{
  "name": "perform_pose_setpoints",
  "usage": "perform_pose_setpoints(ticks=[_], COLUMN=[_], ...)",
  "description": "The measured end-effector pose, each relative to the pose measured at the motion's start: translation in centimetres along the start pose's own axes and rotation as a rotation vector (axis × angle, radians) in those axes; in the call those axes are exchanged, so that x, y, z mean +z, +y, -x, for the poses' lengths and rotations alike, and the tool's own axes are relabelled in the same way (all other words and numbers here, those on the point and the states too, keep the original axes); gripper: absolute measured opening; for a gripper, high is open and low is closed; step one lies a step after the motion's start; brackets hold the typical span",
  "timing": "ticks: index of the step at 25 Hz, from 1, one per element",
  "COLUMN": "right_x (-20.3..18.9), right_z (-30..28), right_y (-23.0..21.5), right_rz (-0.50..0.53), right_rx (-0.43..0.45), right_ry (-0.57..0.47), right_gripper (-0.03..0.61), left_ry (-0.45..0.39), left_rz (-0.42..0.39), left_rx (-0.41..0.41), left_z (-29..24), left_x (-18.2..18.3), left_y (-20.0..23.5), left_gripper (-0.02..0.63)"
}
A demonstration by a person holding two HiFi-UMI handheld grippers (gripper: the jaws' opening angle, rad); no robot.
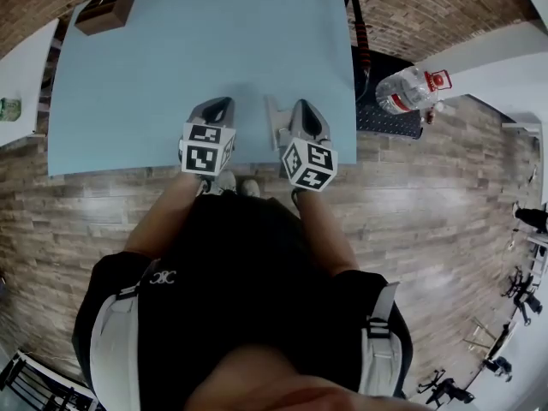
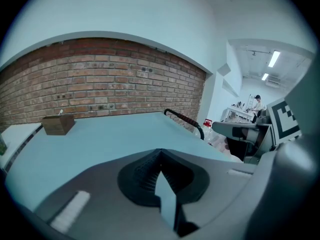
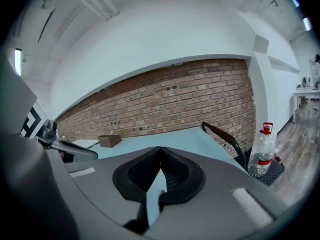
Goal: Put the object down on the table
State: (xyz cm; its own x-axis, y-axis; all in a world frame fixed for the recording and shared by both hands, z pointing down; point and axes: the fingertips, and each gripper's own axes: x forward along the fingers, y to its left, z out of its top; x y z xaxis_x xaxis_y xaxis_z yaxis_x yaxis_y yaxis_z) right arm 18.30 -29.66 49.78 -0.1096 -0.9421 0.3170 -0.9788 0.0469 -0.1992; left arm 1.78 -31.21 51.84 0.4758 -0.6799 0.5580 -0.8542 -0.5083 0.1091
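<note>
Both grippers hang side by side over the near edge of the light blue table (image 1: pixel 171 50). My left gripper (image 1: pixel 216 103) is shut, its dark ribbed jaws meeting with nothing between them (image 2: pixel 160 151). My right gripper (image 1: pixel 304 105) is shut too and holds nothing (image 3: pixel 160 149). A small brown box (image 1: pixel 104 11) sits on the table's far left corner, well away from both grippers; it also shows in the left gripper view (image 2: pixel 58 124) and the right gripper view (image 3: pixel 109 140).
A black curved handle (image 1: pixel 358 26) rises at the table's right edge. A clear water bottle with a red cap (image 1: pixel 411 89) lies on a black mat (image 1: pixel 390 120) right of the table. A brick wall (image 2: pixel 100 79) stands behind the table. Wooden floor (image 1: pixel 428 195) lies below me.
</note>
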Motion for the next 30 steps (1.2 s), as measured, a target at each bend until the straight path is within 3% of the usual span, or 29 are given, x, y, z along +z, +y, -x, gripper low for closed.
perform_pose_setpoints(ticks=[13,30], right_x=[7.0,6.9], right_z=[1.6,0.5], right_y=[1.5,0.3], right_rz=[0.039,-0.055], right_rx=[0.051,0.060], right_ry=[-0.095,-0.059], right_gripper=[0.014,0.014], left_ry=[-0.133,-0.146], left_rz=[0.004,-0.018], left_rx=[-0.019,-0.035], left_z=[2.9,2.6], left_x=[6.7,8.1], left_y=[-0.7,-1.0], left_gripper=[0.000,0.000])
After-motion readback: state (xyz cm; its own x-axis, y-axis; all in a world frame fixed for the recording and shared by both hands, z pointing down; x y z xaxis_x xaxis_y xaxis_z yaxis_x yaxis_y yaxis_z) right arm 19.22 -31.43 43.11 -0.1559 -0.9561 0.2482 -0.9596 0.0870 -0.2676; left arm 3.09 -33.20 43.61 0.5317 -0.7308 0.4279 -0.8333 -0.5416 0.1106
